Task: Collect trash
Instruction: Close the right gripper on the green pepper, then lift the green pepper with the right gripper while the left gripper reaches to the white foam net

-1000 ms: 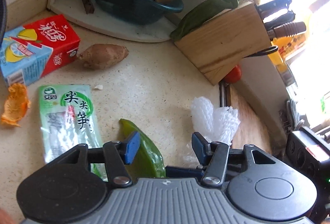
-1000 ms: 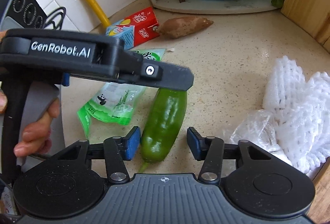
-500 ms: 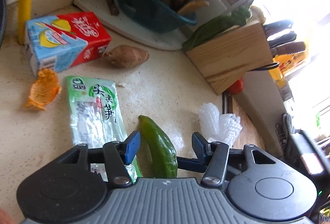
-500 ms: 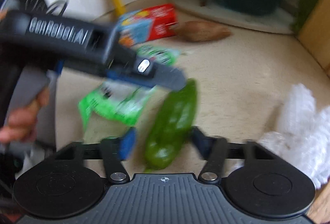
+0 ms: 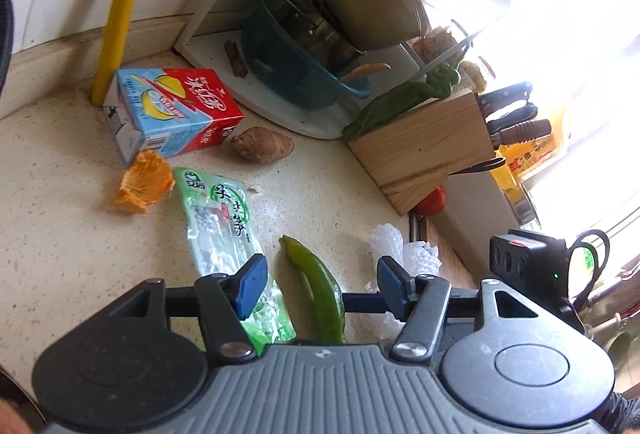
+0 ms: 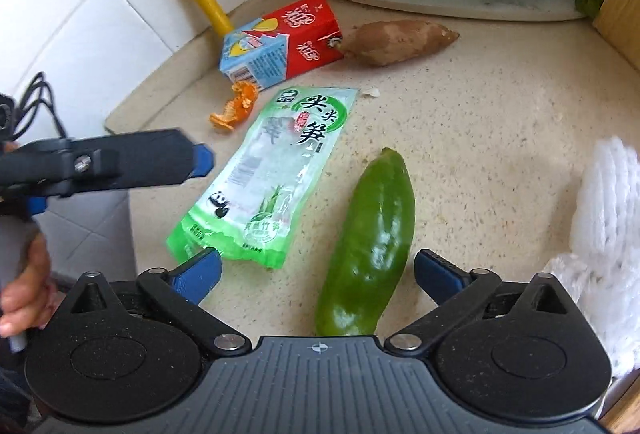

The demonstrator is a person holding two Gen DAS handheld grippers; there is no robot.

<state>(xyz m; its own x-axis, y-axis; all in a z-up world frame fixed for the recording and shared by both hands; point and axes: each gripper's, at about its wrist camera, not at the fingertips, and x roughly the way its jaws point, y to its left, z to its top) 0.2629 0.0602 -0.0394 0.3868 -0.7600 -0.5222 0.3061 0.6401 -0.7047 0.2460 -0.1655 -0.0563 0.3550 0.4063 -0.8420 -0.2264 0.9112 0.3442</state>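
Right tool [image 6: 316,270] wide open, empty, low over the bench [image 6: 500,114], straddling the green pepper [image 6: 372,242] beside the green wrapper [image 6: 276,170], probably lining up a trash pick; left tool [image 5: 318,282] also spread wide, hovering, nothing held.

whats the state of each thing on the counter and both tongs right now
left tongs: open, empty
right tongs: open, empty
green pepper: lying flat, ungrasped
green snack packet: flat, looks empty
drink carton: on its side
orange peel: loose scrap
sweet potato: whole, lying
white foam netting: crumpled
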